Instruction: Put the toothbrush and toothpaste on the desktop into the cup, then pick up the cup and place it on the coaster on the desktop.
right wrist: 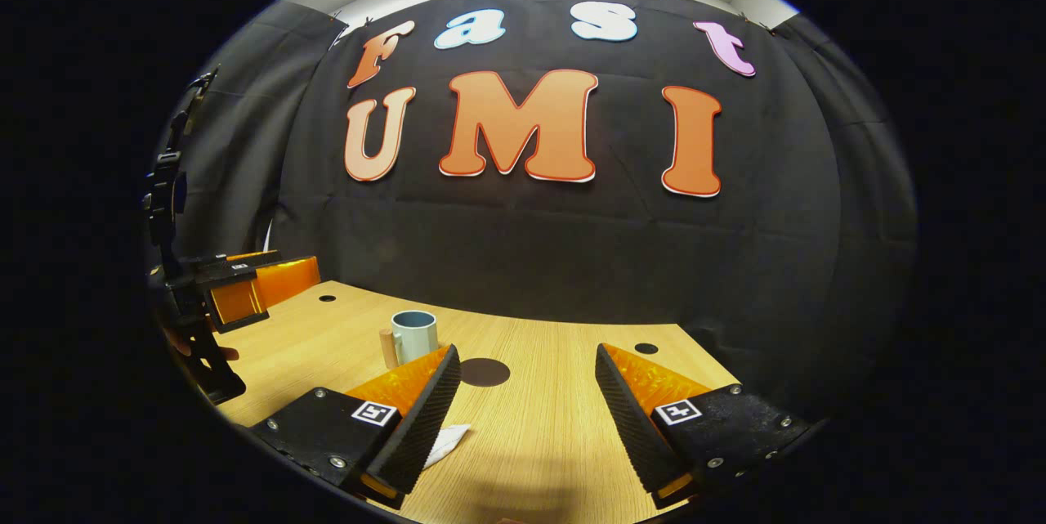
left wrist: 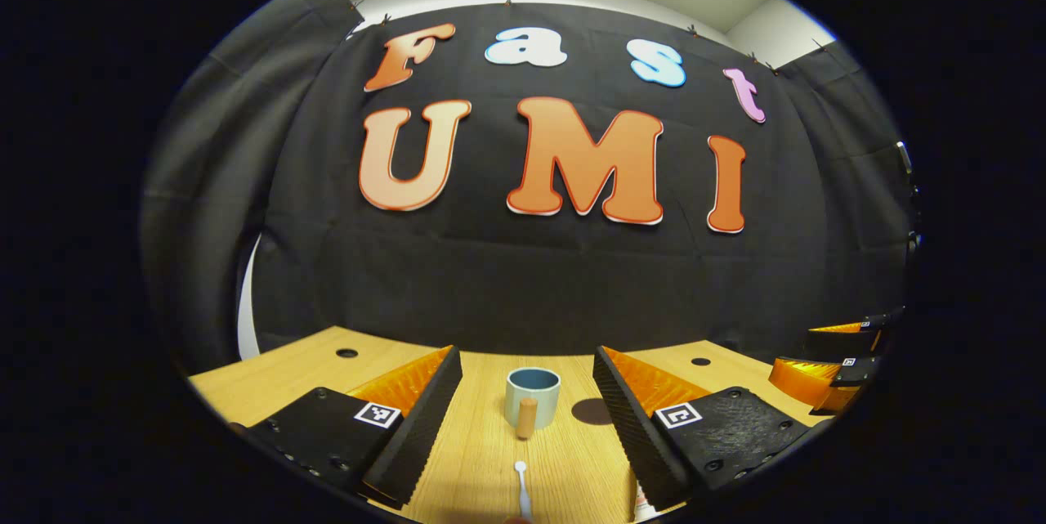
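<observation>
Nothing is picked up yet, so the first step, loading the cup, looks not yet begun: the left gripper [left wrist: 527, 418] hangs spread and empty, with the toothbrush [left wrist: 521, 491] lying on the desktop [left wrist: 482, 459] just under and between its fingers and the cup [left wrist: 532, 396] straight ahead beyond it. The right gripper [right wrist: 527, 418] is likewise spread and holds nothing, the toothpaste [right wrist: 448, 442] lying beside its left finger, the coaster [right wrist: 485, 372] a little ahead and the cup ahead to its left. Next, the left gripper likely needs to drop and pinch the thin toothbrush.
</observation>
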Available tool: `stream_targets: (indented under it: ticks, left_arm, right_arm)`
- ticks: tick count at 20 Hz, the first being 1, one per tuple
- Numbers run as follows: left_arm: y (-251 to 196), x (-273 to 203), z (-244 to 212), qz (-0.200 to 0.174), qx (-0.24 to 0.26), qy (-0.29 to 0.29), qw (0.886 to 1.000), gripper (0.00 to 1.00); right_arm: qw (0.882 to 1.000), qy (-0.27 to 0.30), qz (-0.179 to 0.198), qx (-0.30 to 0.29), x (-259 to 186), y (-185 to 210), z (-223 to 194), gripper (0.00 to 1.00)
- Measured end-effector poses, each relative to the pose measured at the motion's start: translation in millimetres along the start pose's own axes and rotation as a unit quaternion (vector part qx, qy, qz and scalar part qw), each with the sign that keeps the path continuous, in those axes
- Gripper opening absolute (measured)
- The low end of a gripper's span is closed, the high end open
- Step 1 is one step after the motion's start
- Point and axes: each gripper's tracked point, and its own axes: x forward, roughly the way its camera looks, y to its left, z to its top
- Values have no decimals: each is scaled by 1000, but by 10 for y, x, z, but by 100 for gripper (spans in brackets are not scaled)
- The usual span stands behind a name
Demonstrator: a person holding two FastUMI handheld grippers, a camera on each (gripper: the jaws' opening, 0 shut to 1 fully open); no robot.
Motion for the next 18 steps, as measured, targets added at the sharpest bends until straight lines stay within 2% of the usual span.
stream_targets:
  ticks: [5,10,13,18]
  left_arm:
    - [179,114,-465,13,15,73,997,98]
    - [298,131,-1083,12,19,169,985,98]
    - [327,112,-1254,14,31,197,980,98]
    - [306,79,-1486,9,36,235,971,98]
  right_arm:
    - [999,33,30,-2,80,198,-240,99]
    - [996,76,55,3,158,383,-548,99]
    - [993,93,68,1,190,516,-649,99]
    - [982,158,100,9,221,765,-1056,99]
